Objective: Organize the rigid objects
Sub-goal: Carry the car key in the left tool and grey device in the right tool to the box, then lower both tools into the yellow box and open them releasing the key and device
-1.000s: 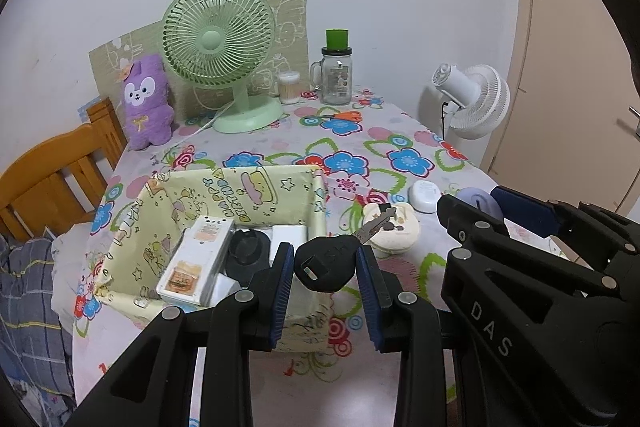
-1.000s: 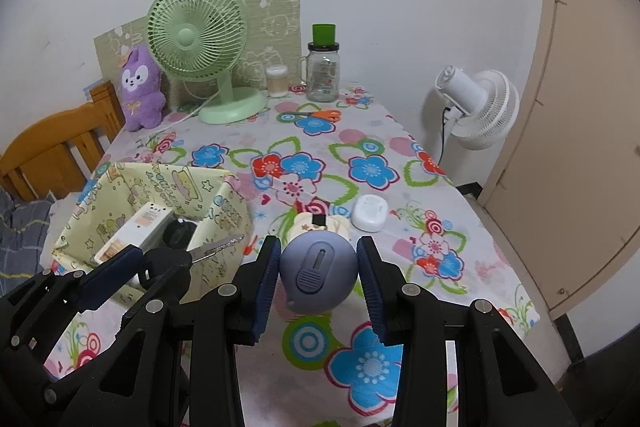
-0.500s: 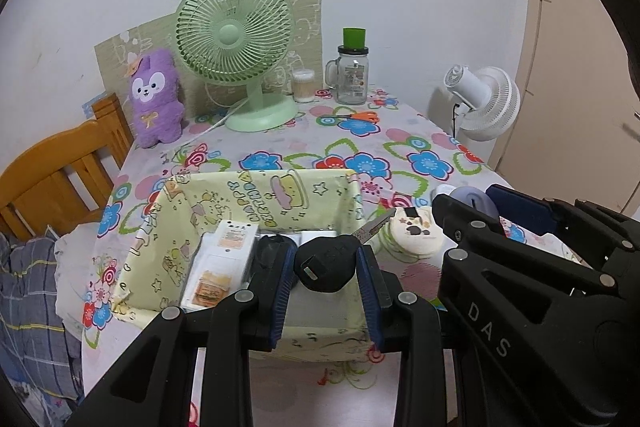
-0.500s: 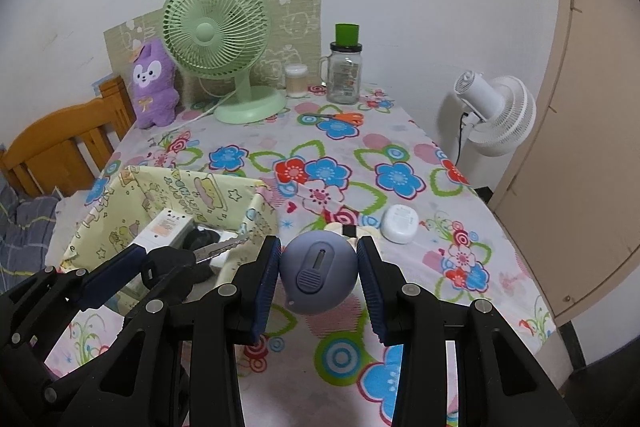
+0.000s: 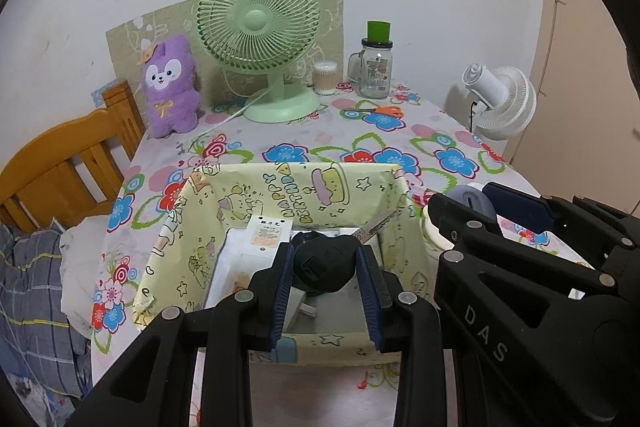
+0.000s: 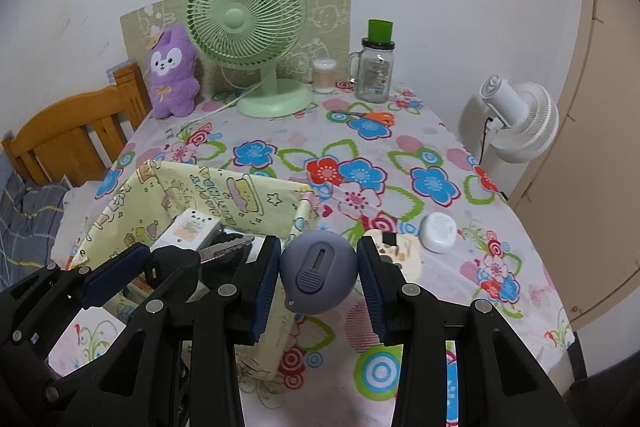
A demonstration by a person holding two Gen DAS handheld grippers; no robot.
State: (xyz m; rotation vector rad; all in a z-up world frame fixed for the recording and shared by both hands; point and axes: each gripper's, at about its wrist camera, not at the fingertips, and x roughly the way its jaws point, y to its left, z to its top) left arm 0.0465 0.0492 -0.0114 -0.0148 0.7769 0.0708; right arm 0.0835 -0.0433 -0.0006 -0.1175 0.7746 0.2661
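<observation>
My left gripper (image 5: 324, 267) is shut on a black-headed key (image 5: 326, 263), its metal blade pointing up to the right. It hangs over the open yellow cartoon-print box (image 5: 304, 183), which holds a white remote-like device (image 5: 260, 239) and other white items. My right gripper (image 6: 318, 271) is shut on a round blue-grey case (image 6: 320, 269) with a slider, held just right of the box's right wall (image 6: 302, 223). In the right wrist view the left gripper (image 6: 168, 263) with the key shows at lower left.
A cream round case (image 6: 404, 251) and a white rounded case (image 6: 438, 231) lie on the floral tablecloth right of the box. At the back stand a green fan (image 5: 260, 39), purple plush (image 5: 170, 87), glass jar (image 5: 376, 67), orange scissors (image 5: 384, 111). A white fan (image 6: 516, 119) is beyond the right edge.
Both grippers have shifted left with their loads; the key now hangs over the inside of the box and the blue-grey case is next to the box's right wall.
</observation>
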